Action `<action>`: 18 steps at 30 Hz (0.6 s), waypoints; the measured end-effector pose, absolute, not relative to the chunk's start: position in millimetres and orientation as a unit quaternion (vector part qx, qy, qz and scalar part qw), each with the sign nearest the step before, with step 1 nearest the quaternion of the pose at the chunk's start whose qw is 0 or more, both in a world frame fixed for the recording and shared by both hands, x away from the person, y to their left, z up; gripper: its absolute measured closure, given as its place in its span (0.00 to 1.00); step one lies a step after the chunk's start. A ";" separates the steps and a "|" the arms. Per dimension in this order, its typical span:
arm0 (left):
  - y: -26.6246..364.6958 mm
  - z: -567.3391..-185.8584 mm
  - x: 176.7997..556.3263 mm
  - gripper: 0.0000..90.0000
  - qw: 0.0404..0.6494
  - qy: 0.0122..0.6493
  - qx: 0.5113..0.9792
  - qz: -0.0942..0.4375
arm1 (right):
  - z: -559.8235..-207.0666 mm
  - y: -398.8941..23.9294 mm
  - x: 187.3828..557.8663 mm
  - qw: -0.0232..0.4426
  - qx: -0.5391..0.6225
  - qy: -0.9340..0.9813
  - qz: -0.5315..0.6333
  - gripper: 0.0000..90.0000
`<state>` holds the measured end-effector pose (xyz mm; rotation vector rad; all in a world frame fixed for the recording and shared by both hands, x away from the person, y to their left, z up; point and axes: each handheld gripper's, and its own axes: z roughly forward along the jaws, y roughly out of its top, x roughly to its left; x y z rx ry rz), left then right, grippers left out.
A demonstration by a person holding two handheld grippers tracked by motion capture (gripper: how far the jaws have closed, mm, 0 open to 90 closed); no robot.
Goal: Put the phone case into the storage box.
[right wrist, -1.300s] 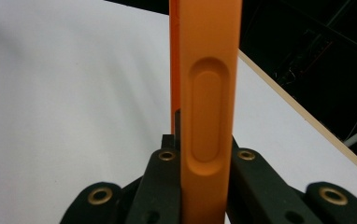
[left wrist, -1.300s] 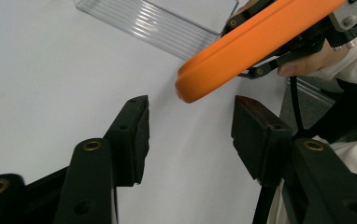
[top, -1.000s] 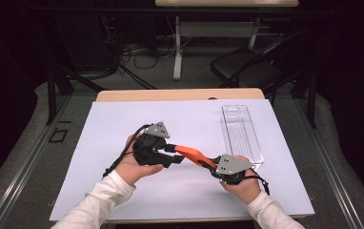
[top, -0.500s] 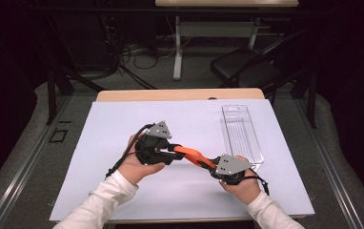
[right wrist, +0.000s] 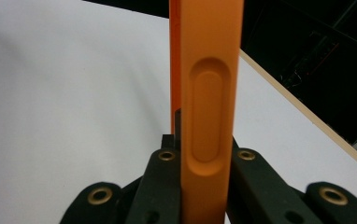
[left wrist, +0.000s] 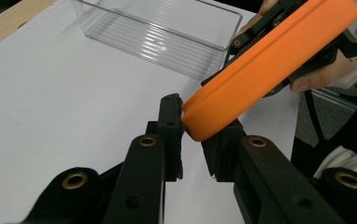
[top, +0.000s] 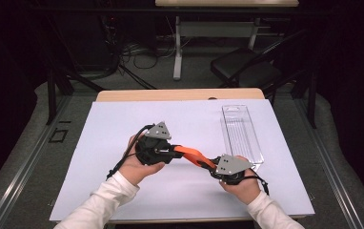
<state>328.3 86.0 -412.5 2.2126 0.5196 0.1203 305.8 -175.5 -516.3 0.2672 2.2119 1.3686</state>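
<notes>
Gripping smooth orange bar (top: 192, 154) (rounded end), ribbed clear box (top: 241, 133)

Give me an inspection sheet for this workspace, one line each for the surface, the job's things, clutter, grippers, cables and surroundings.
Surface: white sheet covering a wooden table, whose far edge shows.
Job's things: orange tool held above the sheet between both grippers; clear plastic tray lying on the sheet at the right, nothing seen inside.
Clutter: nothing seen.
Grippers: right gripper shut on one end of the orange tool; left gripper has its jaws around the other end, they have just been closing, and the pads look to be touching it.
Cables: a black cable trails from the left gripper; more lie on the floor behind the table.
Surroundings: dark room, grey floor, a chair and a desk leg beyond the table.
</notes>
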 end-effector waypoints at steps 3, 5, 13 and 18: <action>85.8 -412.8 328.2 0.87 0.422 0.210 0.881 0.048 | -516.7 -175.3 306.0 0.259 0.099 0.817 0.505 0.96; 85.8 -413.0 328.8 0.88 0.422 0.210 0.881 0.047 | -517.3 -175.1 306.4 0.260 0.098 0.816 0.507 0.97; 84.9 -413.1 328.4 0.89 0.428 0.219 0.875 0.050 | -517.5 -175.3 306.6 0.257 0.100 0.816 0.508 0.96; 83.4 -413.1 325.5 0.90 0.431 0.229 0.871 0.057 | -517.1 -175.7 306.6 0.257 0.102 0.816 0.508 0.96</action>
